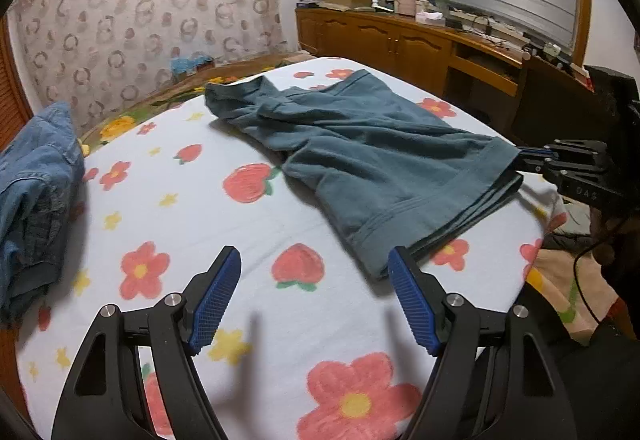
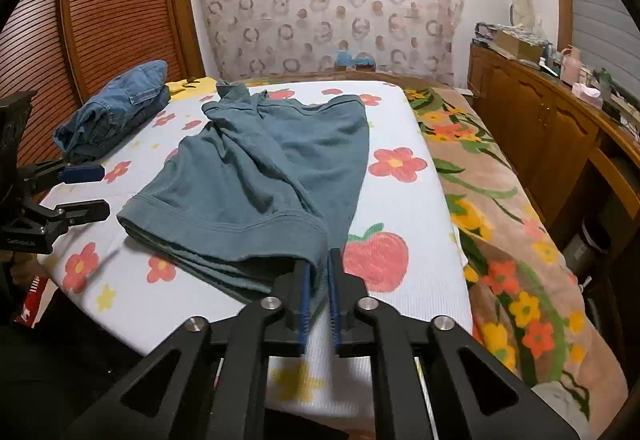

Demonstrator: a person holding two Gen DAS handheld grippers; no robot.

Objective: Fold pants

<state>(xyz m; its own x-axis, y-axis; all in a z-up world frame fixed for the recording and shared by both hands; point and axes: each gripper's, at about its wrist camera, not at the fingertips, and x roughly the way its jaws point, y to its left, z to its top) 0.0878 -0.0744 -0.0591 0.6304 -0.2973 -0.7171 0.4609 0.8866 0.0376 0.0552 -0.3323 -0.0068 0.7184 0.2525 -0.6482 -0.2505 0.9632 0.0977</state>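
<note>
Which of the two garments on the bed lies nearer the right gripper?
The teal pants: their hem corner sits between the right gripper pads. The denim garment lies bunched at the far left.

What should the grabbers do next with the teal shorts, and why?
Probably bring the open left gripper onto the near hem corner of the teal shorts. The right gripper sits at the other hem corner, jaws almost shut with cloth between them, while the left is empty beside the hem.
</note>
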